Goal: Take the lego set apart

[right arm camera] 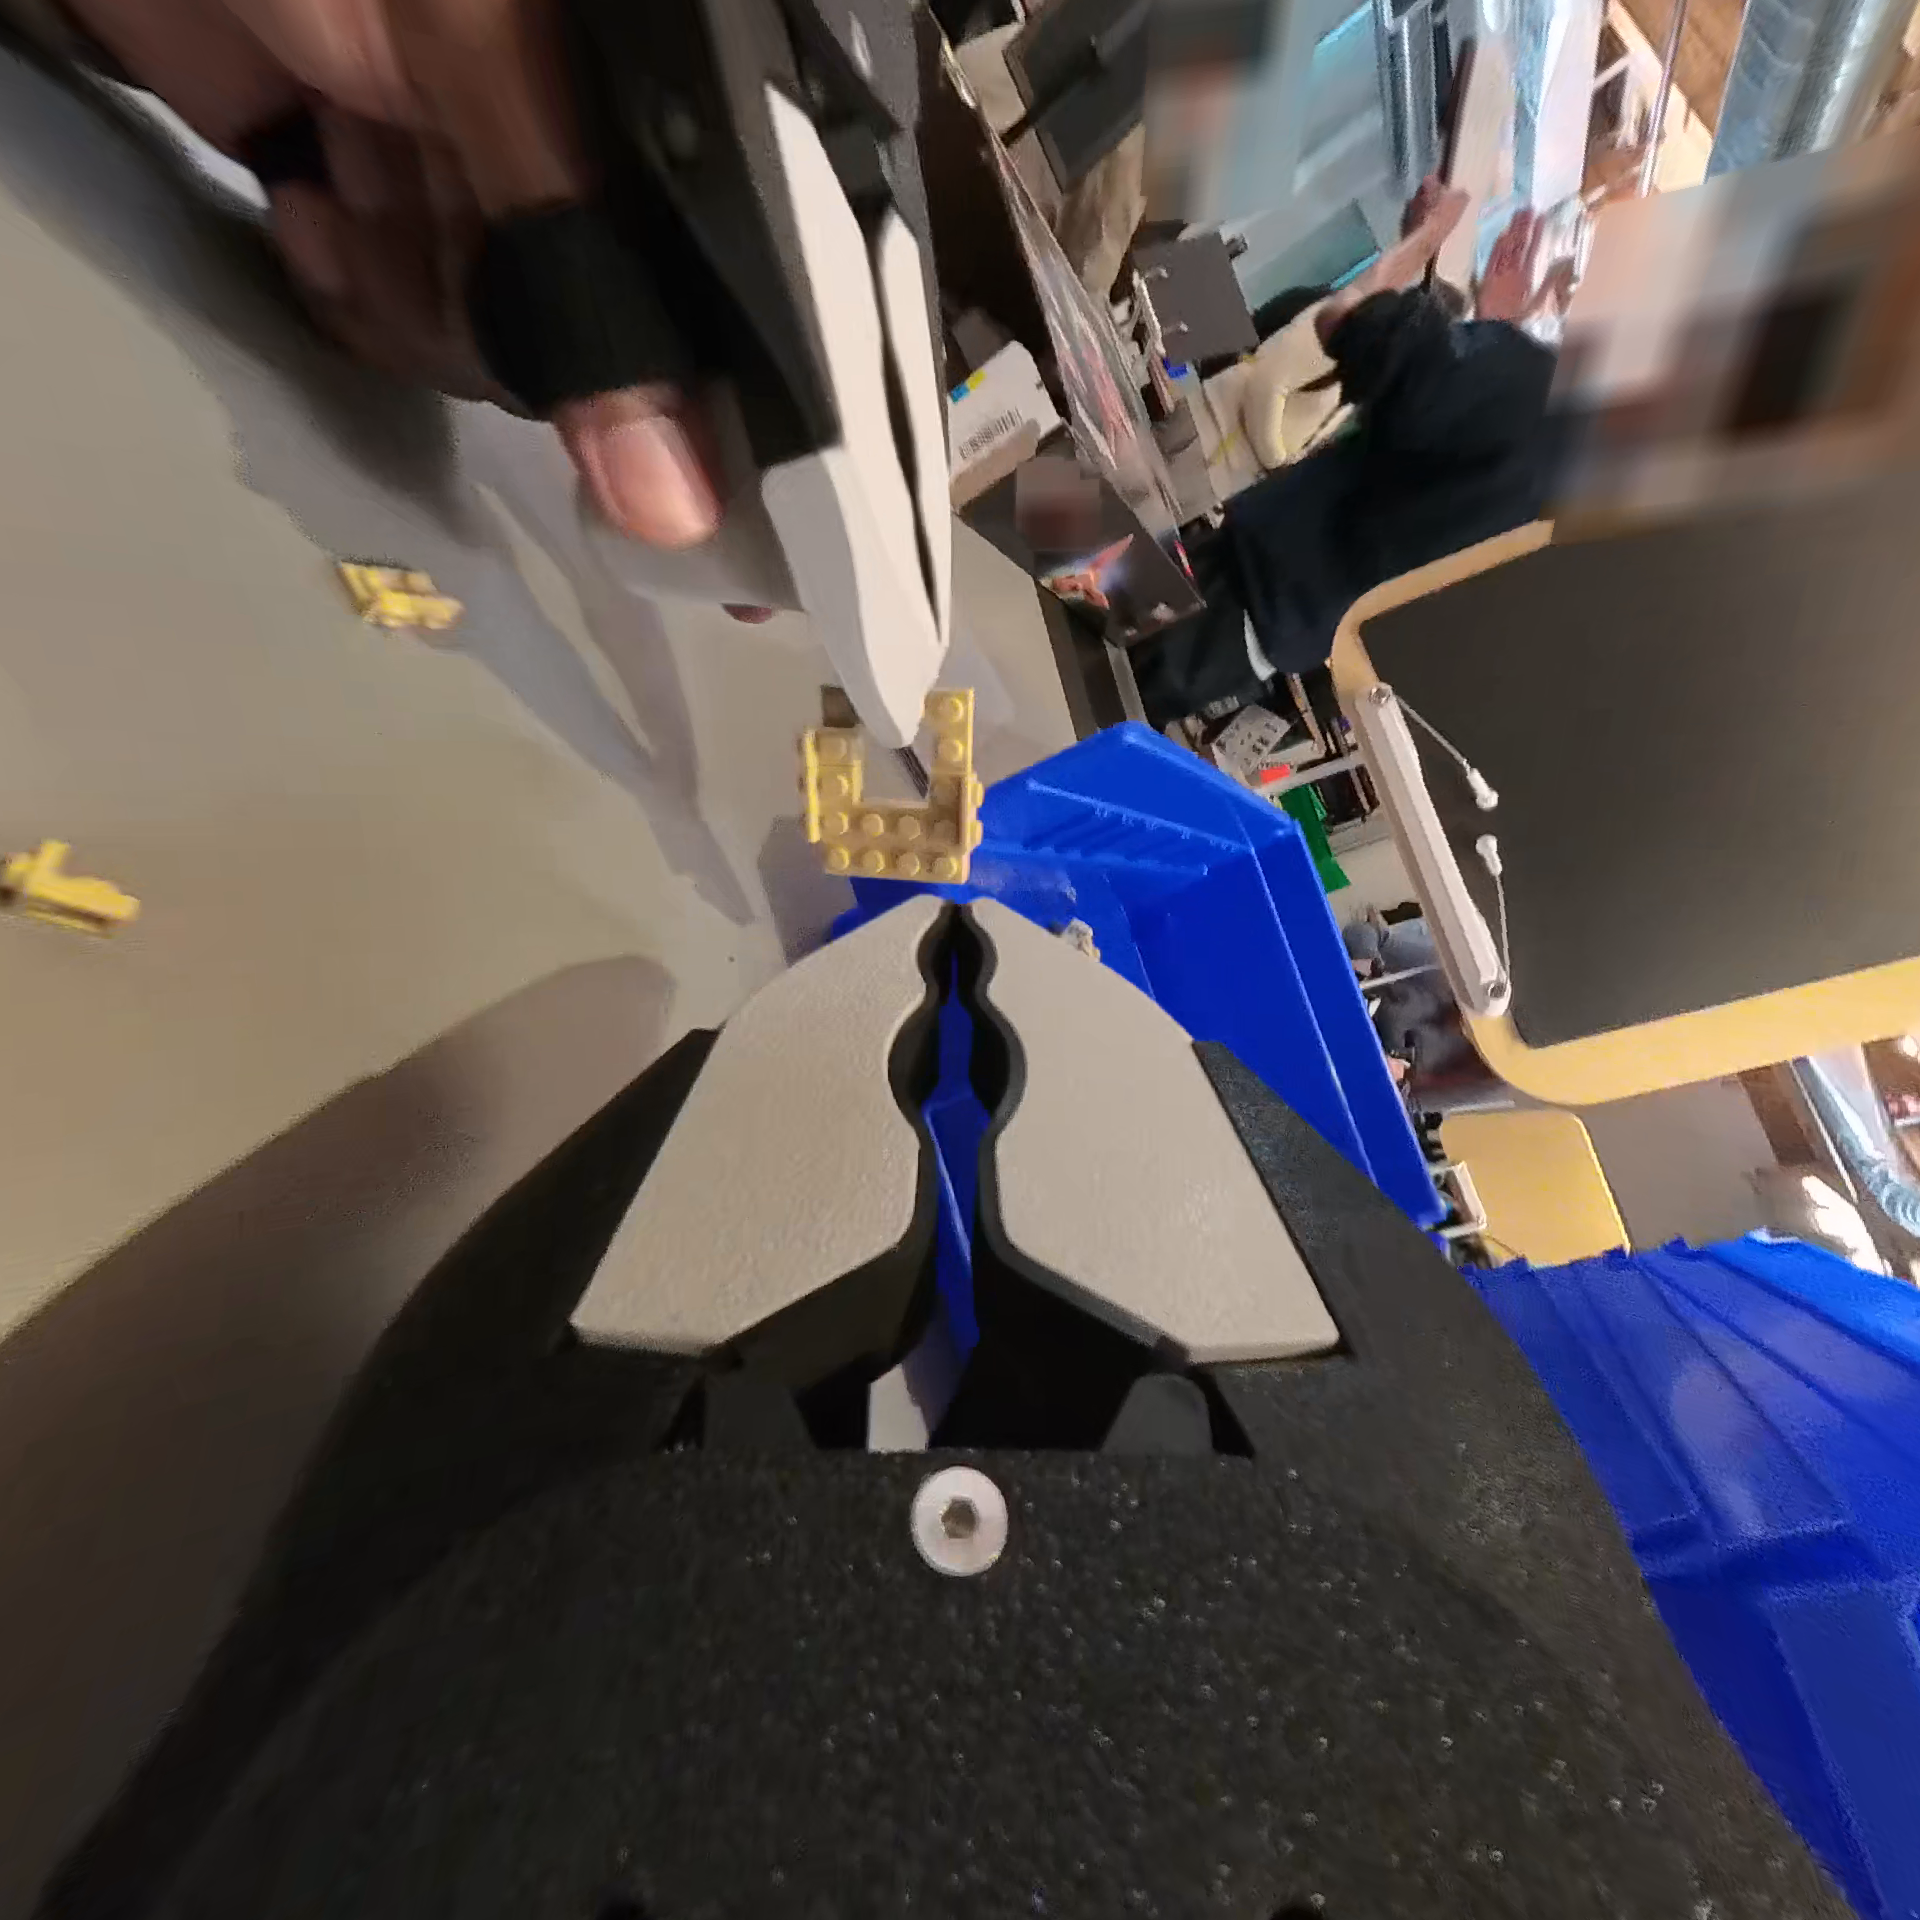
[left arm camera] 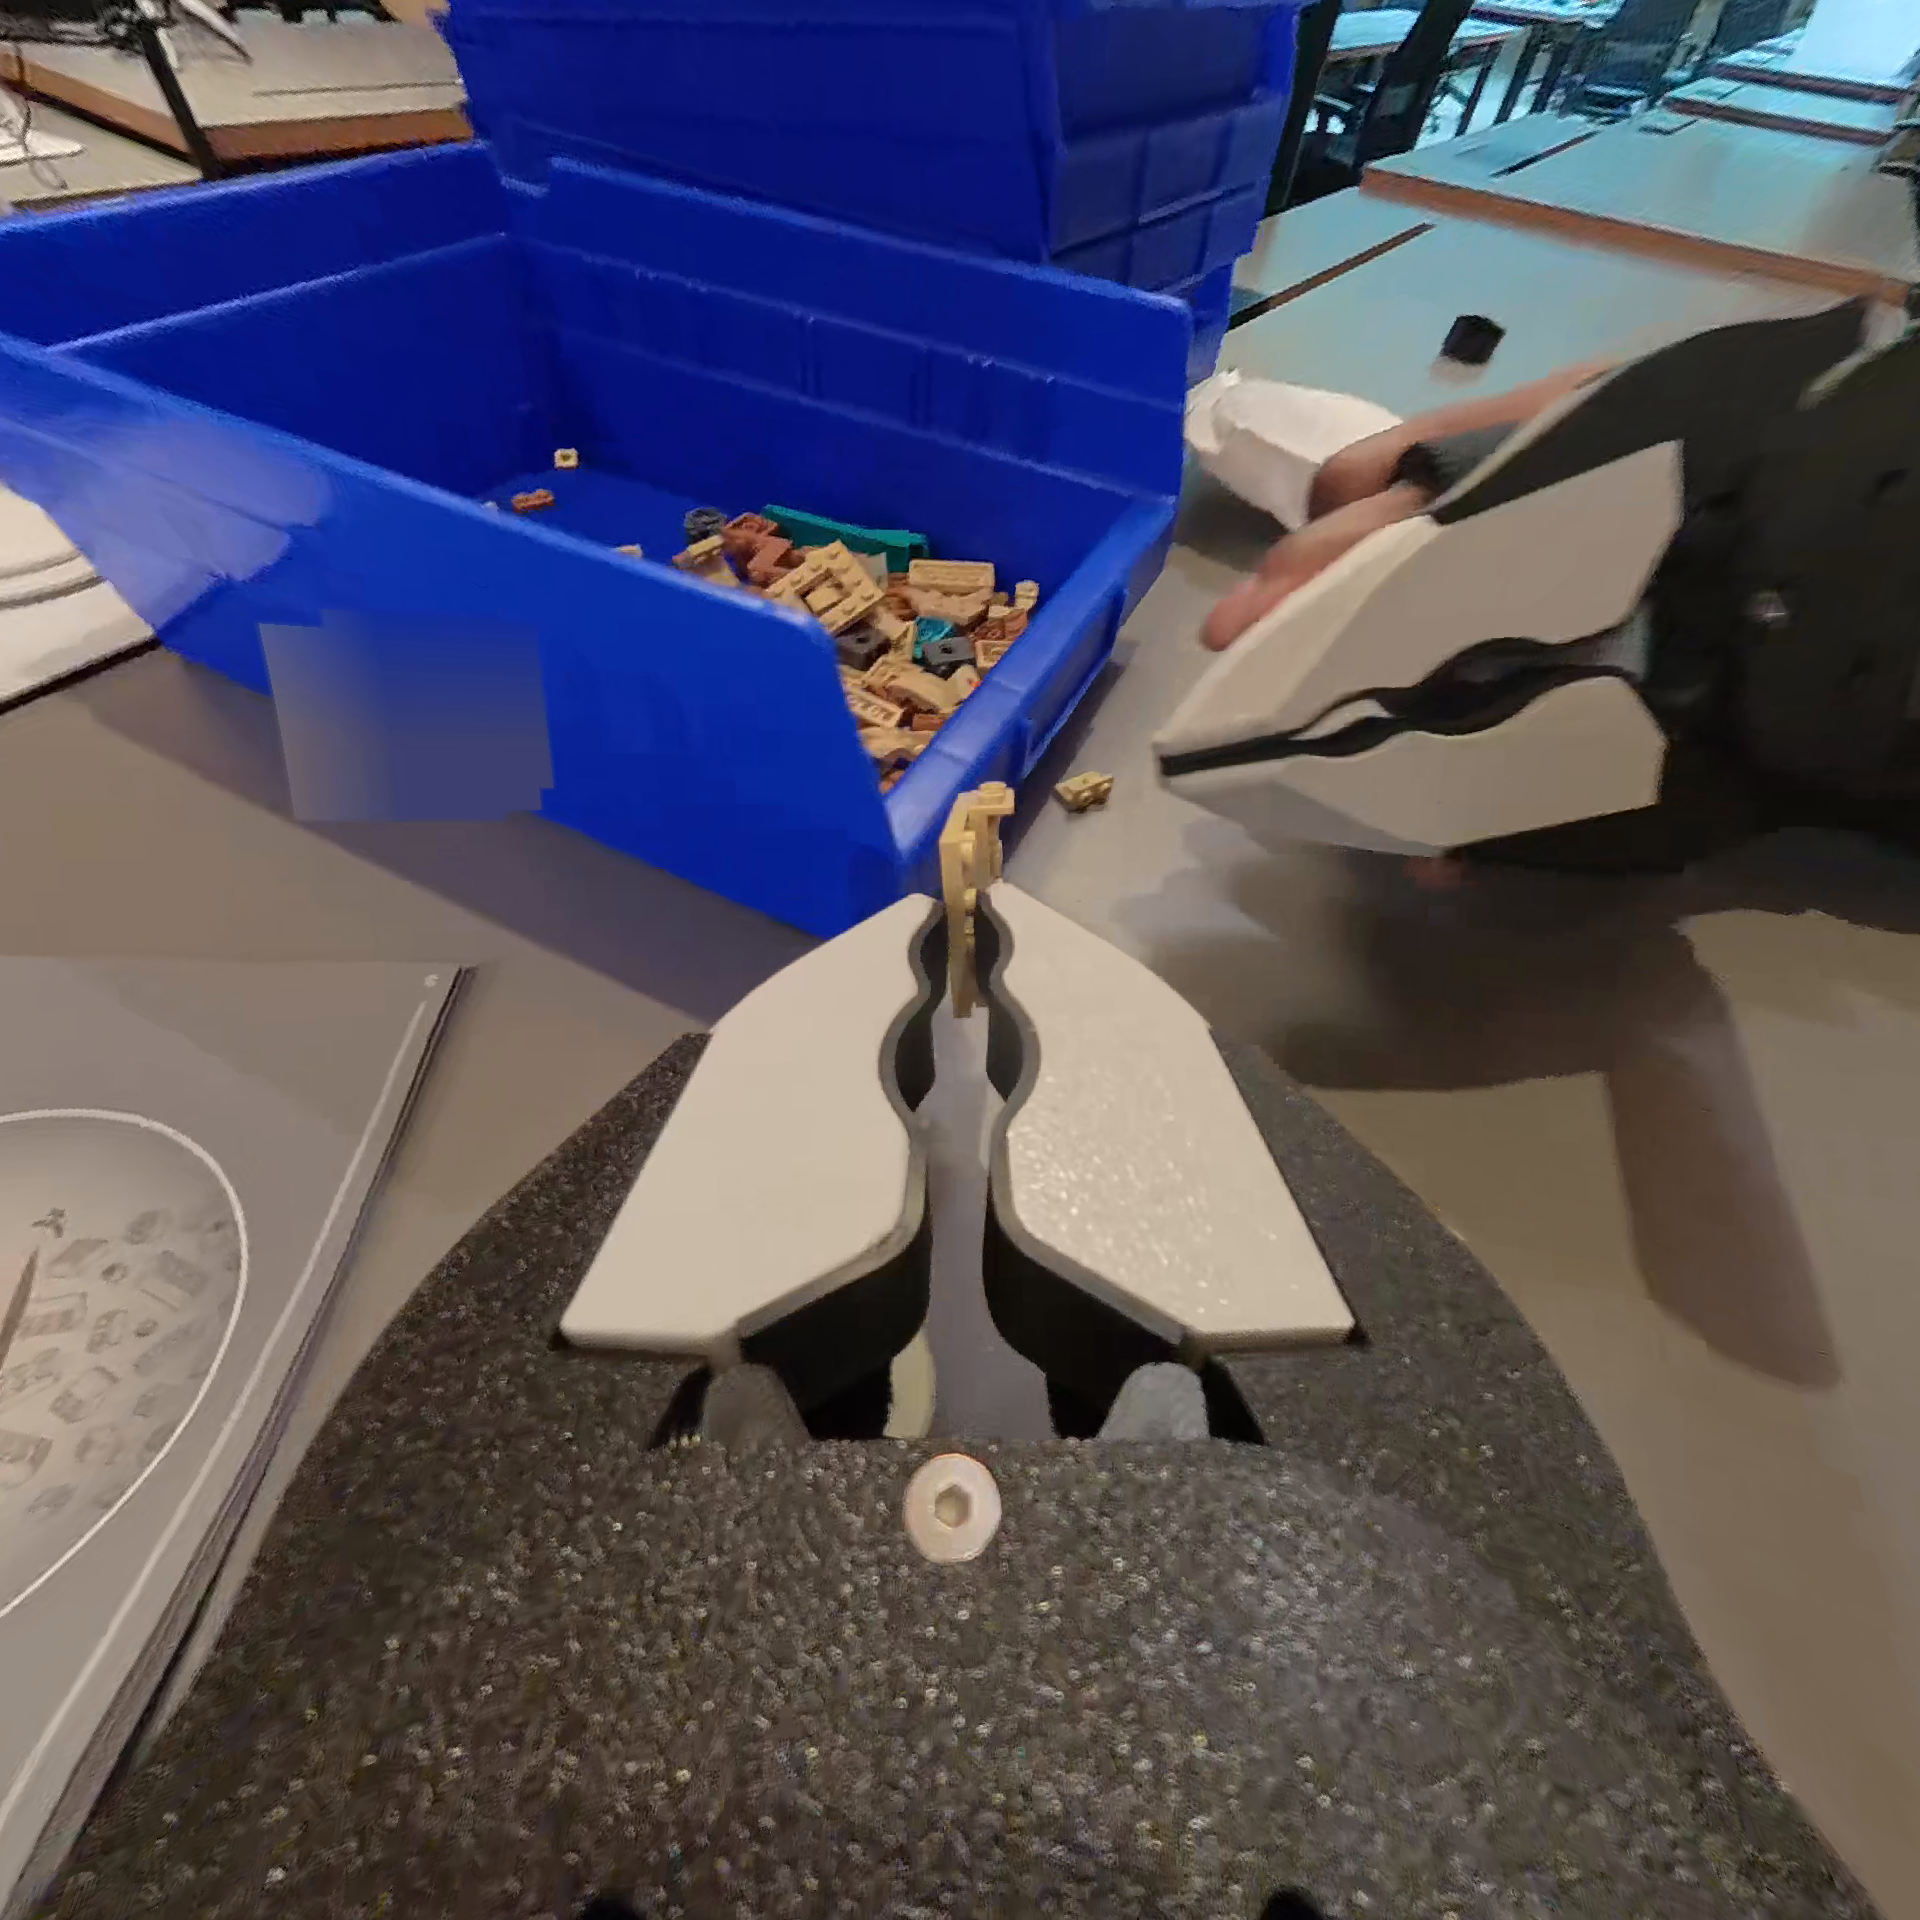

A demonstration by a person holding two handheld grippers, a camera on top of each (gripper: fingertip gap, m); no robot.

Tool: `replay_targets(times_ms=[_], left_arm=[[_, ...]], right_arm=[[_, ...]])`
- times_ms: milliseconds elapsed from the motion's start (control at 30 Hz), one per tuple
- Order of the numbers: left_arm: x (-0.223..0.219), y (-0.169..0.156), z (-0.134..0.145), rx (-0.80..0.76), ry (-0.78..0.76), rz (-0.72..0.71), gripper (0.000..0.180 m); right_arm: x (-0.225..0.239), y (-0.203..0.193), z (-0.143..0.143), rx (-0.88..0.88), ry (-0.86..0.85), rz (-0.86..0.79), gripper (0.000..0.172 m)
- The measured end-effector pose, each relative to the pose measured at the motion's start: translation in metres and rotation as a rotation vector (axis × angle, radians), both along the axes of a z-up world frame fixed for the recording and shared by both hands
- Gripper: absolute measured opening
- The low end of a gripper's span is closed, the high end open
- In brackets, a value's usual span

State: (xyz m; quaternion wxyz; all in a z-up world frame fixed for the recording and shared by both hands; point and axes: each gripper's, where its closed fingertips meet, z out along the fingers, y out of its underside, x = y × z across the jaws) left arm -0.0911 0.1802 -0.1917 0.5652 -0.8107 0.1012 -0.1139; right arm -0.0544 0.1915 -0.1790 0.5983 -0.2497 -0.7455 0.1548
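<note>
Left gripper (left arm camera: 964,914) clamps a tan brick plate (left arm camera: 971,862) (upright); right gripper (right arm camera: 951,912) clenched, bare.

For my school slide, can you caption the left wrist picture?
Left claw pinches a tan brick piece beside a blue bin of bricks.

Two grippers (left arm camera: 968,914) (right arm camera: 954,914), one tan plate assembly (left arm camera: 971,883), several stacked blue bins (left arm camera: 623,644), one brick heap (left arm camera: 894,623), one booklet (left arm camera: 156,1299), and two loose tan pieces (right arm camera: 400,597) (right arm camera: 68,894) at the left.
</note>
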Motion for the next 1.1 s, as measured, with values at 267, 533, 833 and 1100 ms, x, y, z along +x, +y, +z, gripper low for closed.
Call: replay_targets(times_ms=[267, 533, 833, 1100], left_arm=[[0.025, 0.0, 0.003, 0.04, 0.091, -0.074, 0.004], [0.032, -0.001, 0.005, 0.05, 0.093, -0.084, 0.004], [0.006, 0.001, 0.0, -0.03, -0.203, -0.017, 0.004], [0.01, 0.001, 0.012, 0.027, -0.27, -0.041, 0.004]], right_arm=[[-0.005, -0.005, 0.002, -0.023, -0.001, -0.009, 0.012], [-0.01, -0.005, -0.002, 0.006, -0.001, -0.07, 0.011], [-0.009, -0.01, 0.01, 0.111, 0.1, -0.046, 0.01], [-0.017, 0.069, 0.027, -0.138, 0.128, -0.375, 0.017]])
